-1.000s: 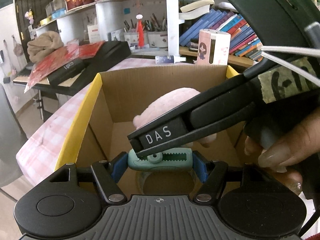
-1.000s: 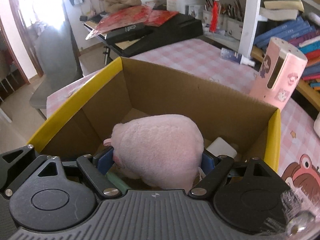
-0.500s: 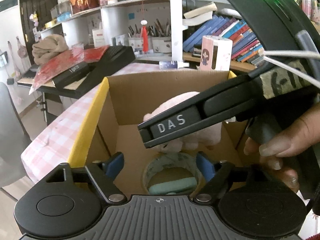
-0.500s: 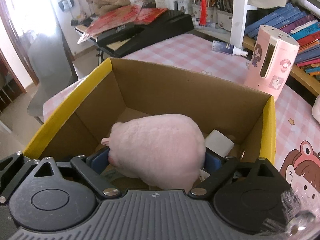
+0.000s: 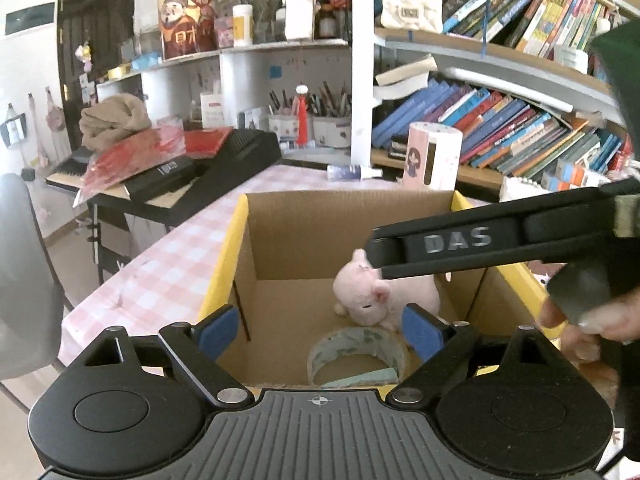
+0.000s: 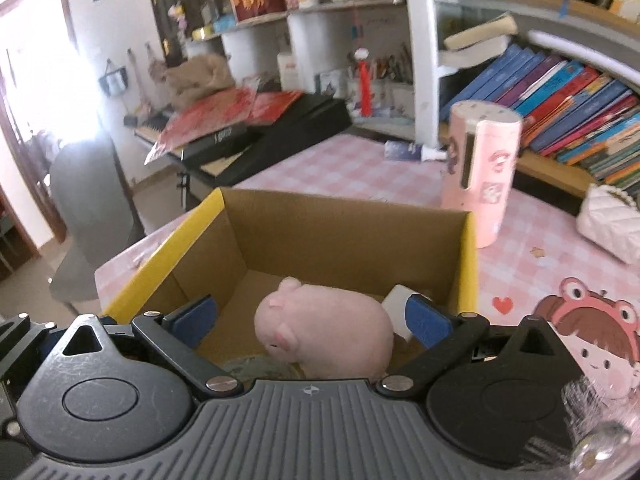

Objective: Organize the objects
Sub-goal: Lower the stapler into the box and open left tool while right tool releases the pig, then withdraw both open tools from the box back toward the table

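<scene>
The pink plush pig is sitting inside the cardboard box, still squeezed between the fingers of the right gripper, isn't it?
Not quite. The pink plush pig is inside the cardboard box, but the right gripper is open: in the right wrist view its blue fingers stand apart from the pig on both sides, so nothing squeezes it.

I see a pink checked tablecloth [image 6: 352, 168] across mid-frame. A black keyboard [image 5: 224, 164] sits at centre left, red packets [image 5: 132, 156] lying on it. A pink cylindrical holder [image 6: 482, 176] stands at right of centre. Bookshelves [image 5: 520, 128] fill the upper right. A grey chair [image 6: 92, 208] stands at left.
</scene>
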Available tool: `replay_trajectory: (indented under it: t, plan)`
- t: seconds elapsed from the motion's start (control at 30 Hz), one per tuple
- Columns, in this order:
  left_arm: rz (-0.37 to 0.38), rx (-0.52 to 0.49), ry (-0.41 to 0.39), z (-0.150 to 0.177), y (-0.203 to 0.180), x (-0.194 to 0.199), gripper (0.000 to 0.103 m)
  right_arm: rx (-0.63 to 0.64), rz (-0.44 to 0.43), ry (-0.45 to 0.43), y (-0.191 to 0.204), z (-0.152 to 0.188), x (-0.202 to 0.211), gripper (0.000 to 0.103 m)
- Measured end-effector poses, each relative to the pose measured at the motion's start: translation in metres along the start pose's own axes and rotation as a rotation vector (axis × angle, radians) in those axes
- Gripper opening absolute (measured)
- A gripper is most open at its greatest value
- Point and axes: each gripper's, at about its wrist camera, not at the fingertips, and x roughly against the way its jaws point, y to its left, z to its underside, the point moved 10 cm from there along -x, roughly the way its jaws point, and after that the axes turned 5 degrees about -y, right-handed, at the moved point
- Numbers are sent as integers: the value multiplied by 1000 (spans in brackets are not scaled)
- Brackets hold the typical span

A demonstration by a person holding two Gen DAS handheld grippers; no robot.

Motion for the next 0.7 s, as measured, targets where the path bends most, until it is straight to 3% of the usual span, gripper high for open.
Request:
replay_trajectory:
  t: [0.4,0.7]
  plan:
    - [-24,50,-45,4,28,34,91,37,141,-181,1,-2,67,102]
    - [-16,51,-48,18,41,61,91,32,257,-218,-1,26,103,100]
